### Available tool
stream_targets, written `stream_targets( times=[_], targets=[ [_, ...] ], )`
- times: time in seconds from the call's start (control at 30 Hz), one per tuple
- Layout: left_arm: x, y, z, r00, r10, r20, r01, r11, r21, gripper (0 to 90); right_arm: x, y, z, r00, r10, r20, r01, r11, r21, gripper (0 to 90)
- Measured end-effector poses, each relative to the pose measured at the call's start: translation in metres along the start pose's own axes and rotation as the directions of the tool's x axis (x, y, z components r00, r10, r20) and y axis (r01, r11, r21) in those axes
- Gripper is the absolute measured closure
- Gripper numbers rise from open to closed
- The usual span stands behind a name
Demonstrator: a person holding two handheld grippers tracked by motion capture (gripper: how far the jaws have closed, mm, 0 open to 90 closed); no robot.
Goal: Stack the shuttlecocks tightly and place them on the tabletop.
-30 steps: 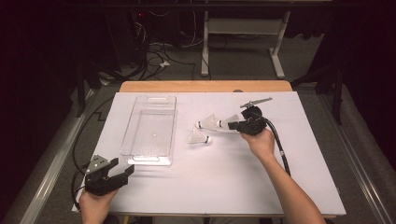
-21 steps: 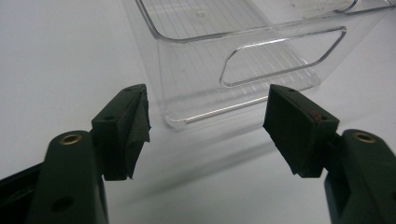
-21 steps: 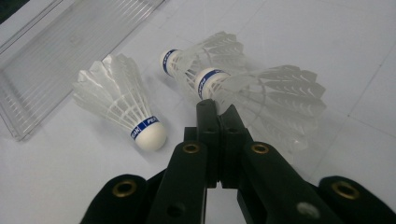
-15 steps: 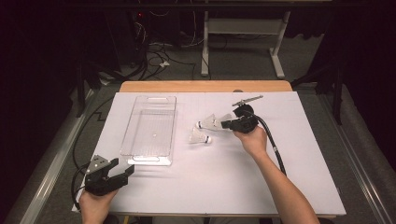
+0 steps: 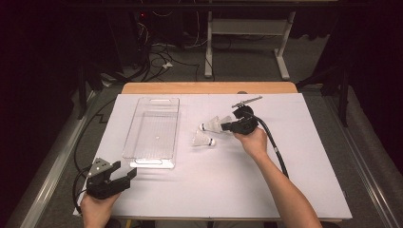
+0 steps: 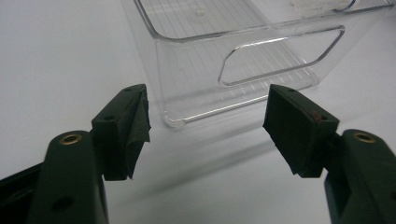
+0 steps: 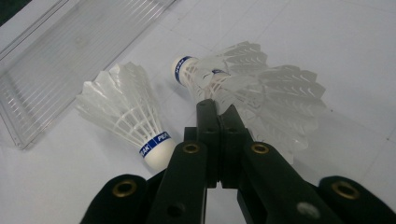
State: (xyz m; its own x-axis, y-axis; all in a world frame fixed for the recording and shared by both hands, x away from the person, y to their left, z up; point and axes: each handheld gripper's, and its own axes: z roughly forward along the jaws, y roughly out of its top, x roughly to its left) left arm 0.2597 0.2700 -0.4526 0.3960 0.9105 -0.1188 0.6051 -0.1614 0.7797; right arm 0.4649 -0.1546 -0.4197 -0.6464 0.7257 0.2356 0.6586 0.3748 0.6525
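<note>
The right tongs are lying clenched, jaws pressed flat together with nothing between them, their tip resting at the feathers of the far shuttlecock. The near shuttlecock is lying just to their left, apart from the first, its cork pointing back toward the hand. Beyond both, the clear tray is sitting with its long wall facing these tongs, a strip of bare desk between. Right of the right tongs the white sheet is running open to its edge. The left tongs are resting released, jaws wide, at the desk's near left corner; the tray's short handled end is standing just ahead of them, blocking the straight path forward.
</note>
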Motion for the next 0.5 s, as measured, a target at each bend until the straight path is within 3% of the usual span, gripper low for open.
stream_targets(
  times=[0.5],
  targets=[
    [0.0000,-0.0001,0.0000,1.0000,0.000,0.001,0.000,1.0000,0.000,32.2,0.0037,-0.0001,0.0061,0.9998,0.000,-0.020,0.000,1.000,0.001,90.0]
  ],
)
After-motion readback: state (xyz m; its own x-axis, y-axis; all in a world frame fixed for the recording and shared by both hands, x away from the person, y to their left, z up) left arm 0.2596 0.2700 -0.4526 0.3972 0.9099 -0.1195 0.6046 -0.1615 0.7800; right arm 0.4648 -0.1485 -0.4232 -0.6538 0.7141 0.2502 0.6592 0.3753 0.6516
